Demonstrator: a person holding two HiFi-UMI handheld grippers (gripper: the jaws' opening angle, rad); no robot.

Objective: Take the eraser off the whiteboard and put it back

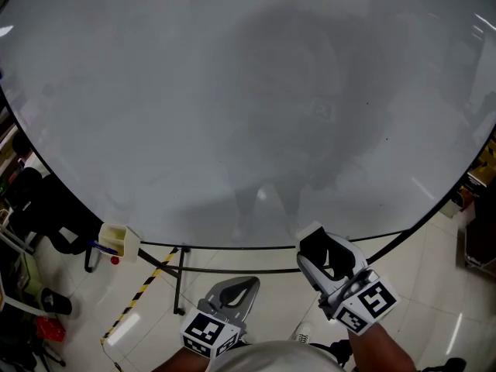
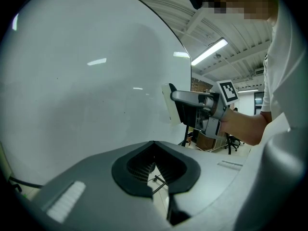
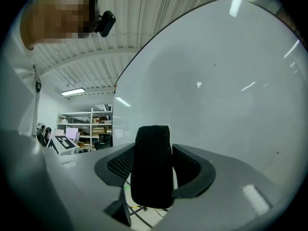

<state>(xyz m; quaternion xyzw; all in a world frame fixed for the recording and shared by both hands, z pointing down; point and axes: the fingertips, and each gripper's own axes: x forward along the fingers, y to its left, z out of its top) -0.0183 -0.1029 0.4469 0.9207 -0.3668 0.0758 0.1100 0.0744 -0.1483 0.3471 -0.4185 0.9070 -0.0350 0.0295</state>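
No legible text, numbers or brands; only square black-white patterns on marker cubes (image 1: 375,301).

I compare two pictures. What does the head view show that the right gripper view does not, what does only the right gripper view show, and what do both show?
Only the head view: a yellow tray at the lower edge of the whiteboard, and striped tape on the floor.
Only the right gripper view: storage shelves and a ceiling light in the room behind.
Both: the whiteboard, and the right gripper shut on the eraser.
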